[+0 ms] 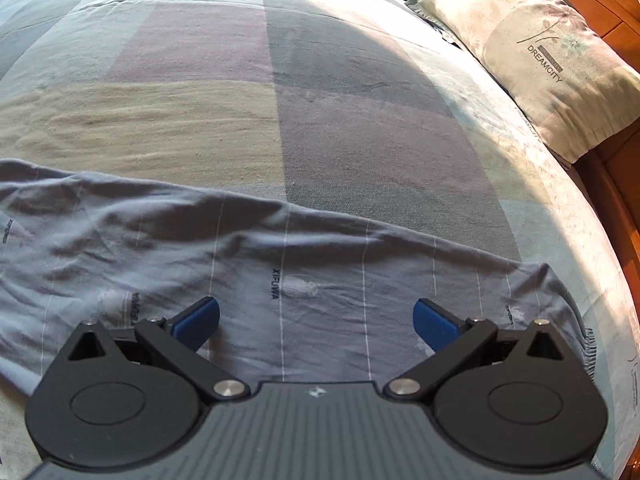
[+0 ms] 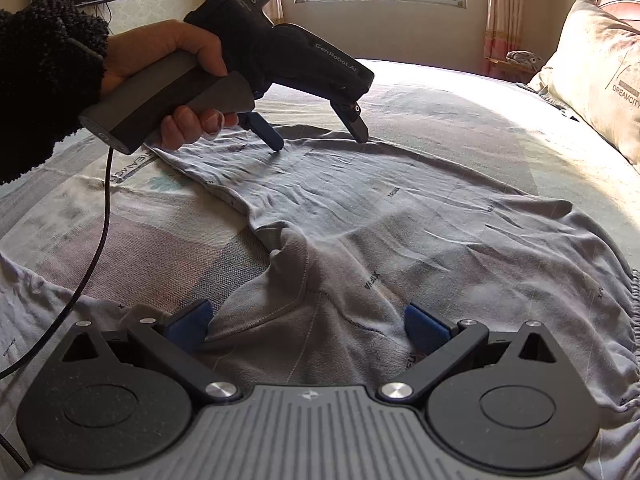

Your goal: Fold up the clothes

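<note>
**Both grippers spread wide over grey trousers on the bed**

The grey trousers (image 2: 400,220) lie flat across the patchwork bedspread (image 1: 208,120), their far edge running straight in the left wrist view with broad bare bedding beyond it. The left gripper (image 1: 316,320) hovers just above the cloth, fingers (image 1: 198,322) apart and holding nothing (its tips stand close over the leg in the right wrist view). A hand (image 2: 160,76) in a dark fleecy sleeve (image 2: 44,76) grips its handle. The right gripper (image 2: 308,326) is likewise spread, its left pad by a raised fold near the crotch. The elastic waistband (image 2: 628,312) sits at the right edge. A pillow (image 1: 532,48) lies well apart, beside the wooden headboard (image 1: 616,12).
</note>
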`<state>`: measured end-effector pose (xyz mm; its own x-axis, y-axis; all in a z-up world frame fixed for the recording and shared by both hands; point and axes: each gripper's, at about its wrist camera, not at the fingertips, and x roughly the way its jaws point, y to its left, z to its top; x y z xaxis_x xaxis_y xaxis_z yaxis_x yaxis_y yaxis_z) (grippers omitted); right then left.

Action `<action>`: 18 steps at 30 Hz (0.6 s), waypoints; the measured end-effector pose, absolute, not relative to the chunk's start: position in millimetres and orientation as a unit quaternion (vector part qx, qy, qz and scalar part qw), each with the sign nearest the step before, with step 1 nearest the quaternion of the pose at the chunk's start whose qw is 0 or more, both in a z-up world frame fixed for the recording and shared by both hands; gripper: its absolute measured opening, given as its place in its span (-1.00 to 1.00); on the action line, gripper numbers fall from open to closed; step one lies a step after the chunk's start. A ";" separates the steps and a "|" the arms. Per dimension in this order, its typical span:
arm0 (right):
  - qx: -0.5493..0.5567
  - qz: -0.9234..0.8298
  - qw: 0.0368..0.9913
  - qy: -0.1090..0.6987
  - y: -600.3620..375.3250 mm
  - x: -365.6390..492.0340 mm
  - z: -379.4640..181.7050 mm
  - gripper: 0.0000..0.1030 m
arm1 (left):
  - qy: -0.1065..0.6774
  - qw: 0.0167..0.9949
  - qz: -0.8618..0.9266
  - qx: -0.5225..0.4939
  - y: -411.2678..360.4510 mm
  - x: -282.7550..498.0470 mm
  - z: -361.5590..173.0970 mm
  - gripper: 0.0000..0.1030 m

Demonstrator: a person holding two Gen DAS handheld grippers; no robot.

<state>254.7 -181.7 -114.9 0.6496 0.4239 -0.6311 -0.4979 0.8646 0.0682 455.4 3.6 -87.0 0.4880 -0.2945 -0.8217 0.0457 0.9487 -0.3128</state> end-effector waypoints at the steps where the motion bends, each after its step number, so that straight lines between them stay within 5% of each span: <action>1: -0.056 0.254 0.907 0.333 -181.3 254.7 -114.8 1.00 | 0.496 0.854 -0.099 -0.122 4.6 450.1 -87.9 0.99; 18: -0.056 0.251 0.907 0.334 -180.8 253.5 -113.8 1.00 | 0.501 0.857 -0.085 -0.084 -1.8 395.8 -77.0 0.99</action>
